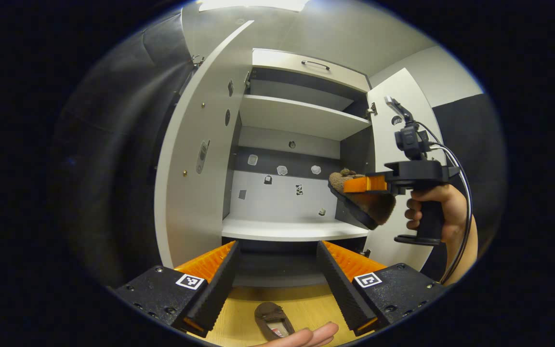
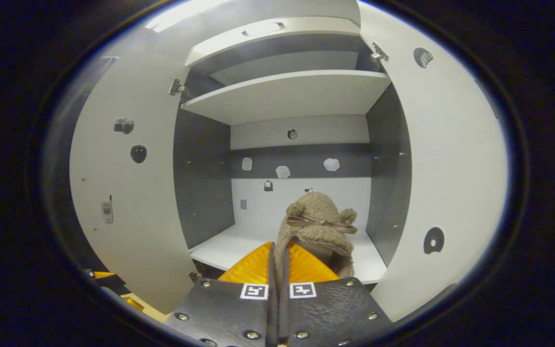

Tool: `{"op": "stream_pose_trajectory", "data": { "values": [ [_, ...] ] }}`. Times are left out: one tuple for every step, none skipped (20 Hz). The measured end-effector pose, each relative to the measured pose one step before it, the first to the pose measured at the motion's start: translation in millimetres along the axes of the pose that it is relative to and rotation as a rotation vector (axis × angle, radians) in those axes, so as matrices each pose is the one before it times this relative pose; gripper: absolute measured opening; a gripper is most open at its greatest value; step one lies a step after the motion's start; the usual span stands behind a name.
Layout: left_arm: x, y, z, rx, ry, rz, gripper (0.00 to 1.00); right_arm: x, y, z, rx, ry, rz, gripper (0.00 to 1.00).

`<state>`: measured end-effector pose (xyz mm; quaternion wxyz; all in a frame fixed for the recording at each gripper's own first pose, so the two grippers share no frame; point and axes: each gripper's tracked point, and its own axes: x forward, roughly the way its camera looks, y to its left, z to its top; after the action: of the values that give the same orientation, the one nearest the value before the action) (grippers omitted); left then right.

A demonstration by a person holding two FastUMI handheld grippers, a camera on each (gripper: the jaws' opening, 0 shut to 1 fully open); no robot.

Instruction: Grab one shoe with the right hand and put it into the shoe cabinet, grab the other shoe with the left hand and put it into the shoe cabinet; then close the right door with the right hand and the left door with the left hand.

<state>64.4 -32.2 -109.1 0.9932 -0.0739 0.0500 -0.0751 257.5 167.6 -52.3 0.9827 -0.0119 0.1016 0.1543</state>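
- The shoe on the floor [image 1: 271, 322] is cut off by the left gripper view's bottom edge, and my hand [image 1: 301, 337] covers its near end.
- My right fingers hide the side wall of the held shoe [image 2: 317, 226]; its sole is out of sight.
- The small stickers [image 2: 282, 171] on the cabinet's back wall are too small to tell.
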Motion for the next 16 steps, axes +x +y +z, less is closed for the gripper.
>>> {"op": "stream_pose_trajectory", "data": {
  "values": [
    [3.86, -1.21, -1.87, -0.00641, 0.00301, -0.00613, 0.98, 14.43, -2.69, 0.27, 0.00797, 0.01209, -0.00637, 0.02],
    [3.40, -0.08, -0.70, -0.00339, -0.00115, -0.00489, 0.97, 15.38, -3.66, -1.49, -0.00619, 0.01122, -0.00680, 0.02],
    [3.61, 0.75, -2.63, -0.00522, 0.00029, -0.00290, 0.98, 15.28, -3.88, -2.70, -0.01221, 0.01204, -0.00751, 0.02],
    [1.63, -0.56, -2.20, -0.00243, 0.00091, -0.00509, 0.99, 16.41, -2.69, -5.38, -0.01163, 0.01524, -0.00647, 0.04],
    [2.68, 0.09, -2.64, -0.00073, 0.00481, -0.00593, 0.98, 15.36, -3.87, -6.37, -0.00586, 0.01113, -0.00540, 0.04],
    [1.90, 0.74, -3.30, 0.00342, 0.00683, -0.00220, 0.99, 18.75, -2.87, -7.21, -0.00334, 0.01210, -0.00671, 0.04],
    [2.74, 1.44, -2.80, 0.00302, 0.00263, 0.00171, 0.97, 16.18, -3.40, -8.65, -0.00144, 0.01914, -0.00317, 0.04],
    [2.27, 2.87, -2.52, 0.00233, 0.00339, 0.00732, 0.97, 13.75, -2.02, -8.53, -0.00651, 0.02406, 0.00048, 0.04],
    [1.99, 3.50, -2.37, 0.00246, -0.00087, 0.00570, 0.97, 13.61, -3.53, -6.60, -0.00083, 0.01867, -0.00564, 0.04],
    [1.77, 3.02, -1.84, 0.00287, -0.00139, 0.00849, 0.98, 13.01, -2.70, -7.62, -0.00250, 0.02162, -0.00463, 0.04],
    [1.58, 2.80, -2.40, 0.00804, 0.00008, 0.00987, 0.97, 10.03, -2.96, -6.57, 0.00527, 0.01319, 0.00130, 0.04],
    [1.13, 2.04, -3.69, 0.01288, 0.00782, 0.00857, 0.99, 8.48, -2.81, -2.90, 0.01260, 0.00331, -0.00258, 0.04],
    [1.23, -0.09, -4.34, 0.01116, 0.01362, -0.00010, 0.98, 3.72, -0.82, 1.51, 0.03508, -0.00643, 0.01260, 0.04],
    [0.13, -0.89, -4.10, 0.00274, 0.01059, -0.00585, 0.97, 2.87, 0.05, 0.10, 0.03212, -0.00739, 0.00827, 0.04],
    [-0.40, -1.08, -4.27, -0.00249, 0.01000, -0.00277, 0.97, 2.72, -2.35, 5.13, 0.01876, -0.01849, 0.00447, 0.04],
    [0.27, -0.14, -2.72, -0.00560, 0.00693, -0.00031, 0.98, 2.14, 2.02, -2.03, 0.01344, 0.00110, 0.01973, 0.07]
  ]
}}
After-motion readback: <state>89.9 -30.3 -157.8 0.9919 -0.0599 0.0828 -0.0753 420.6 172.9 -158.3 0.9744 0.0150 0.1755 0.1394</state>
